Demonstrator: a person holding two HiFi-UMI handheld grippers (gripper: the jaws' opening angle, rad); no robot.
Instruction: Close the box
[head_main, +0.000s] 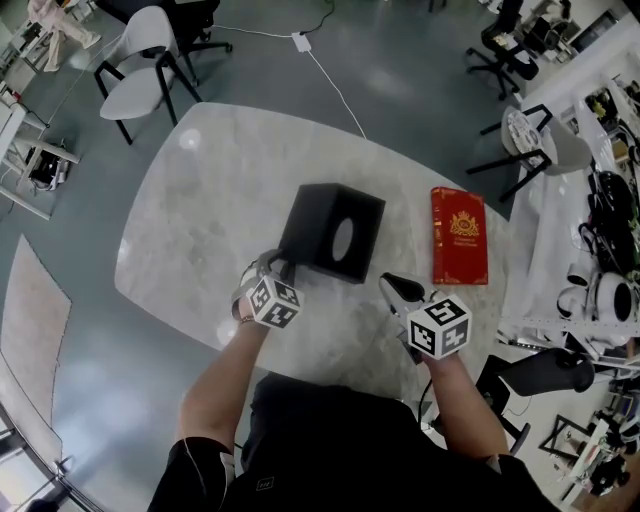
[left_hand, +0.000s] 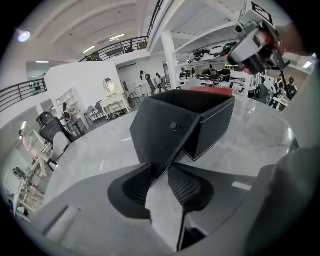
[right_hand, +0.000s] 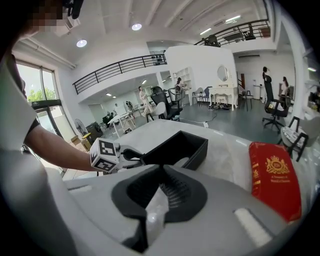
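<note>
A black box (head_main: 330, 232) stands open-topped in the middle of the pale marble table (head_main: 200, 200). One lid flap (left_hand: 160, 132), with a round snap on it, hangs out from the box's near left corner. My left gripper (head_main: 280, 265) is at that corner, and in the left gripper view (left_hand: 162, 170) the flap's lower tip is pinched between its pads. My right gripper (head_main: 393, 283) hovers off the box's near right corner, apart from it, its tips together and nothing in them (right_hand: 161, 170). The right gripper view shows the box's dark inside (right_hand: 180, 147).
A red book-like case (head_main: 459, 236) with a gold crest lies flat on the table right of the box. The table's near edge runs just below both hands. A white chair (head_main: 145, 65) stands beyond the far left; a cluttered shelf (head_main: 600, 300) is at the right.
</note>
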